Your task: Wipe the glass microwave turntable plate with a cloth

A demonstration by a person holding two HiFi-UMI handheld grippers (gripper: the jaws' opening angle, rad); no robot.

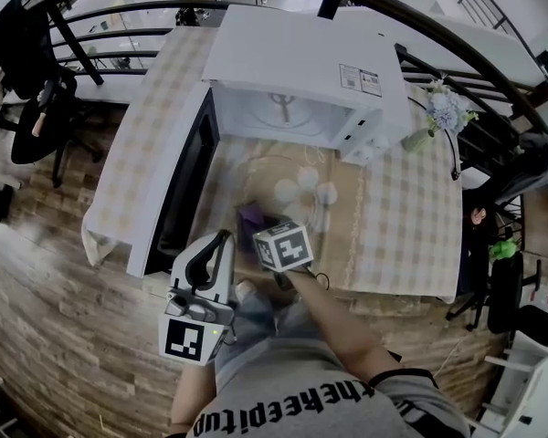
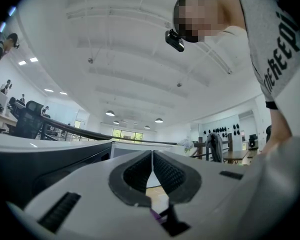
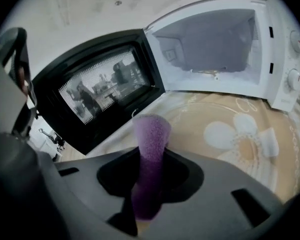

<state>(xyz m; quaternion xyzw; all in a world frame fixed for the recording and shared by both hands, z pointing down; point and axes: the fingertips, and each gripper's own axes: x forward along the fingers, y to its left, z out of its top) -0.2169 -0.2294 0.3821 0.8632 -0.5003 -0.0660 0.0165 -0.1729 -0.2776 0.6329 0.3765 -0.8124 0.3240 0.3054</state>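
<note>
In its own view only, right gripper (image 3: 151,159) tight on purple cloth (image 3: 151,129).

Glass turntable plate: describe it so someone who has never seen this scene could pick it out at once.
Find the white microwave oven standing open-doored on the checked table. Flat on the beige runner before its opening lies the clear round glass turntable plate. Unlike the purple cloth by its near edge, it is see-through: just a thin circular rim over printed white flowers.
</note>
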